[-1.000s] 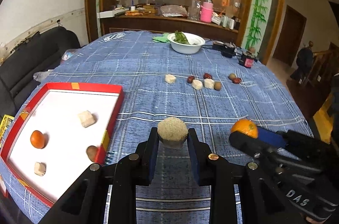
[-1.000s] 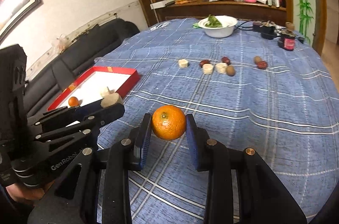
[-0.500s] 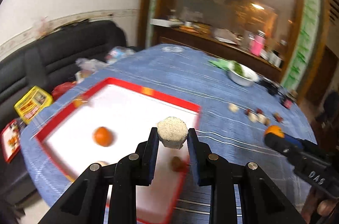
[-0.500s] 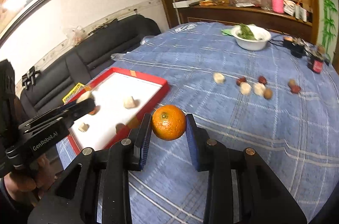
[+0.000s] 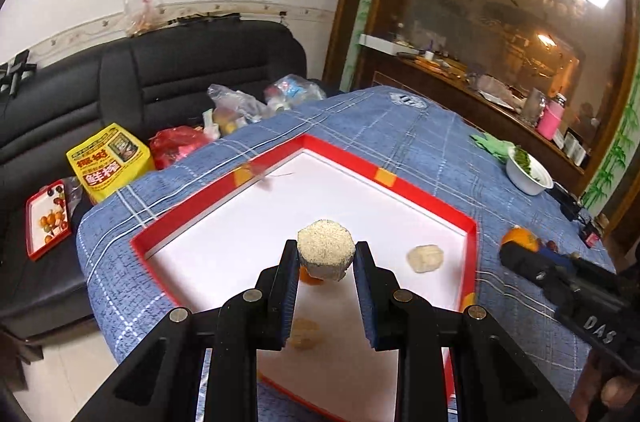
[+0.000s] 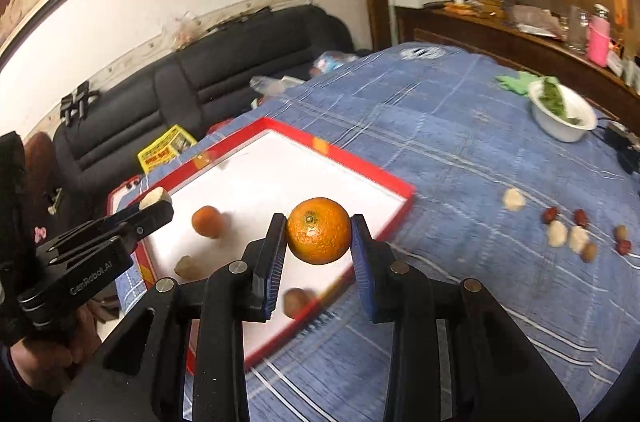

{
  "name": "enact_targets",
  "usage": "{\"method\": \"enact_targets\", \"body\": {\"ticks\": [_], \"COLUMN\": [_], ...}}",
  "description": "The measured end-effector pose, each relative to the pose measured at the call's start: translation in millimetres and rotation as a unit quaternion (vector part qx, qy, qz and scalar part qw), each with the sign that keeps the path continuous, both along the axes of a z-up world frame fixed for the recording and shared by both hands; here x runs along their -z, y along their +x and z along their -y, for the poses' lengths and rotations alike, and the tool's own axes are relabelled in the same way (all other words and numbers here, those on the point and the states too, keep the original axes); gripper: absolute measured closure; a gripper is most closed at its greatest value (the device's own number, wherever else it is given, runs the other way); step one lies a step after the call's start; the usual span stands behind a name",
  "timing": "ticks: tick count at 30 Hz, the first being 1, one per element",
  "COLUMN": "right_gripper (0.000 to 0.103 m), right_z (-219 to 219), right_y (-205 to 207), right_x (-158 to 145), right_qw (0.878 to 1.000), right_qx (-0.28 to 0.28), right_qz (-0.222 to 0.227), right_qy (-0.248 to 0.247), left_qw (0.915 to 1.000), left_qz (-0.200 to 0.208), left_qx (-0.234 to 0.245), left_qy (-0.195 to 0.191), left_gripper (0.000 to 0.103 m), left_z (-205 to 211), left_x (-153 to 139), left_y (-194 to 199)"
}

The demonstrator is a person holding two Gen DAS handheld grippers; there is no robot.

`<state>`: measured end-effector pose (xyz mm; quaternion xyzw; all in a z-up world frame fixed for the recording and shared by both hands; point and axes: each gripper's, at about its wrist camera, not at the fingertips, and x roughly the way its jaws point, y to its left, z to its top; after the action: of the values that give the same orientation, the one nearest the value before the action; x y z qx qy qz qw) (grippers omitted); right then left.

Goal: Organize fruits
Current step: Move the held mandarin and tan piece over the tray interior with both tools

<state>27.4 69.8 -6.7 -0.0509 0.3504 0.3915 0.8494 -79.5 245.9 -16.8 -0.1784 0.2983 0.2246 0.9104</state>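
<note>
Left gripper (image 5: pixel 326 256) is clamped on a pale, grainy round puck-looking thing (image 5: pixel 326 250), held up over the white floor of the red-rimmed tray (image 5: pixel 384 176). Both pads are pressed against its sides. Under it in the tray there's a small orange fruit (image 6: pixel 207 221), mostly hidden behind the puck in the left view, plus a pale lumpy piece (image 5: pixel 425 258) toward the right wall, another tan lump (image 5: pixel 305 333) close to the fingers, and a brownish round one (image 6: pixel 298 301) by the near rim.

Right gripper (image 6: pixel 319 242) is squeezed shut on an orange (image 6: pixel 319 230), stem end facing the camera, hovering over the tray's near right edge. The tray sits on a blue plaid tablecloth (image 6: pixel 460 150).

More fruit is scattered on the cloth off to the right, well apart from the tray: pale chunks (image 6: pixel 514 199), little red ones (image 6: pixel 551 215), and a couple of brown nut-like ones (image 6: pixel 588 252). A white bowl with greens (image 6: pixel 562 110) sits further back. Black sofa (image 5: pixel 160 70) beside the table, with a yellow packet (image 5: pixel 110 162) on it.
</note>
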Motion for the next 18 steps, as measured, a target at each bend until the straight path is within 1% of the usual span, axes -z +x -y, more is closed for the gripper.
{"method": "enact_targets", "body": {"ticks": [6,13,14,16,18], "right_gripper": [0.071,0.071,0.071,0.071,0.071], "right_z": [-29,-44,-45,-46,-48], "right_y": [-5,-8,-8,-7,-5], "right_x": [22,30,31,34,37], "right_qw": [0.999,0.998,0.998,0.998,0.998], "right_qx": [-0.030,-0.045,-0.046,-0.047,-0.048], "right_qz": [-0.021,-0.027,-0.028,-0.031,-0.034], "right_qy": [-0.019,-0.029,-0.031,-0.033,-0.036], "left_qw": [0.9998,0.9992,0.9989,0.9986,0.9982], "left_qz": [-0.009,-0.023,-0.033,-0.038,-0.048], "left_qx": [-0.019,-0.030,-0.032,-0.036,-0.034], "left_qy": [-0.005,0.009,0.007,-0.002,-0.003], "left_gripper": [0.077,0.077,0.077,0.077,0.077], "left_z": [-17,-40,-43,-49,-51], "left_x": [7,11,15,19,24], "left_y": [-1,30,35,40,46]}}
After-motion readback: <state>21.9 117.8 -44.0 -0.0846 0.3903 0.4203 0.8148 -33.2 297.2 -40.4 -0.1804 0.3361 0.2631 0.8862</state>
